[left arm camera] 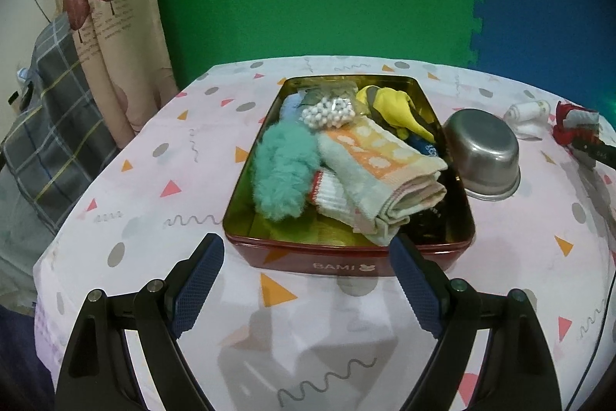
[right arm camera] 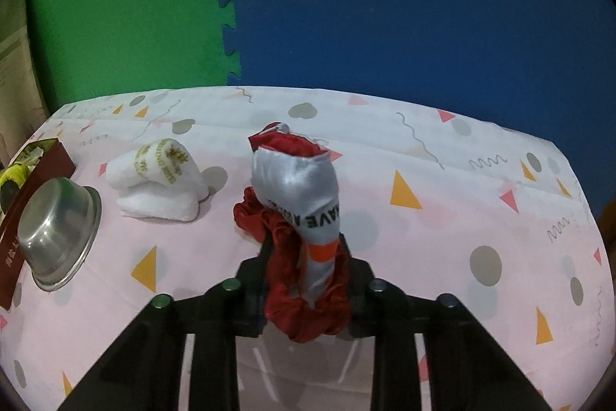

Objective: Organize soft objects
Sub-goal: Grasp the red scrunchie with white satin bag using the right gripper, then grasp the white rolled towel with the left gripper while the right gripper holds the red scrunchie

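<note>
A red tin box (left arm camera: 346, 259) marked BAMI holds a teal fluffy item (left arm camera: 283, 172), a folded orange-and-green towel (left arm camera: 379, 172), a yellow cloth (left arm camera: 396, 108), a bag of white beads (left arm camera: 327, 112) and a white sock. My left gripper (left arm camera: 308, 280) is open and empty just in front of the box. My right gripper (right arm camera: 306, 249) is shut on a red-and-white satin pouch (right arm camera: 300, 187) and holds it above the table. A folded white towel (right arm camera: 161, 180) with gold print lies to its left; it also shows in the left wrist view (left arm camera: 529, 118).
A steel bowl (right arm camera: 54, 237) lies tipped against the box's right side (left arm camera: 481, 153). The table has a pink patterned cloth (right arm camera: 442, 237). Green and blue foam mats form the back wall. A curtain (left arm camera: 107, 37) hangs at the left.
</note>
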Tool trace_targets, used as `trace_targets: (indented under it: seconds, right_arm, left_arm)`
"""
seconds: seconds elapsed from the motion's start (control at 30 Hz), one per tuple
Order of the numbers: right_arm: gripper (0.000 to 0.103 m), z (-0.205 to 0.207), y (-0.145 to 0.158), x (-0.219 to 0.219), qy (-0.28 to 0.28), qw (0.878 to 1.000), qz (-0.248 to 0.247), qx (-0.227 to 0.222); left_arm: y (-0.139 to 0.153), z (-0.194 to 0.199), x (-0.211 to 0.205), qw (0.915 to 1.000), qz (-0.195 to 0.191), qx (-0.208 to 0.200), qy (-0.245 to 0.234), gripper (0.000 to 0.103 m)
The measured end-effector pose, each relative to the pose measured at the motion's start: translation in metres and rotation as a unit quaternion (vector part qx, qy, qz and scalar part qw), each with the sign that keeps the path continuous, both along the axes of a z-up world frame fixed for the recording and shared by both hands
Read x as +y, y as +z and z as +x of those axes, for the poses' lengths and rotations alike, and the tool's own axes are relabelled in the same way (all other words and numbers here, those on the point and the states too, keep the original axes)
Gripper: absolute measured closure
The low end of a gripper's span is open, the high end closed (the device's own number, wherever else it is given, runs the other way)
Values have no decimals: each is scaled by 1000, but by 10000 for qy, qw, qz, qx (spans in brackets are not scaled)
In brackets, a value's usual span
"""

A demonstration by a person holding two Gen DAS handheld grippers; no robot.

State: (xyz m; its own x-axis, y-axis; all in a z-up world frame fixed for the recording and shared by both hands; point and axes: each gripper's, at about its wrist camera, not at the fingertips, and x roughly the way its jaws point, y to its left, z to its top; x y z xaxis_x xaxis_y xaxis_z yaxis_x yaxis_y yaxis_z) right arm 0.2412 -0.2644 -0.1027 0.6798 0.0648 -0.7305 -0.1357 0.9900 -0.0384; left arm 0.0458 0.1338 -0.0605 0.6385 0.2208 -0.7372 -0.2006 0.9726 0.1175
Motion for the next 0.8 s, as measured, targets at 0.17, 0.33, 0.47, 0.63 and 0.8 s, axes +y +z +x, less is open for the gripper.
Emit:
trace_targets:
  seconds: [0.17,0.33,0.47,0.63,0.8]
  right_arm:
    - [83,-9,3,-2,-82,9999,-95,-73]
    - [83,-21,5,-15,-291,9995,-28,-74]
    - [83,-31,6,-34,-546,9984,-112,-31]
    - [83,-40,6,-56,-800,9965,-221,7]
    - [83,-46,5,-77,-1008,9947,-203,56]
  left_arm:
    - [2,4,-12,9999,-2,-39,-120,17]
    - [4,13,-32,9992,-27,-69,-387,17]
    - [7,23,-53,9976,-87,-112,-681,17]
    - [12,36,-84,9939,-21,-174,-1085,17]
    - [15,50,-111,9895,12,-174,-1436,17]
